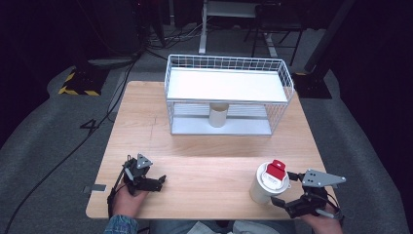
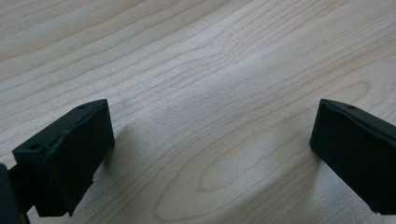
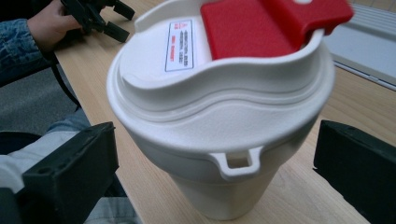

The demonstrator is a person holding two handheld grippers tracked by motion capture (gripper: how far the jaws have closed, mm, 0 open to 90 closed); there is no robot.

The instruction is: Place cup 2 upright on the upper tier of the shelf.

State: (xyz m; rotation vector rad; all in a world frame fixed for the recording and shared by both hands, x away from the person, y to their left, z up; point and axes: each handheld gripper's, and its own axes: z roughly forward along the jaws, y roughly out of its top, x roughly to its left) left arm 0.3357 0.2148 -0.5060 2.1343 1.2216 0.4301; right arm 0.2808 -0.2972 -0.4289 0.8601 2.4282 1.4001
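We bring our right tongs [image 1: 286, 189] up to a lidded cup [image 1: 267, 184] at the desk's [image 1: 209, 161] near right edge, jaws spread either side, seemingly for a grasp; left tongs [image 1: 157, 181] rest open.

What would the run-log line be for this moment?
left gripper: open, over bare table | right gripper: open around lidded white cup, no contact visible | wire rack: small cup on lower shelf
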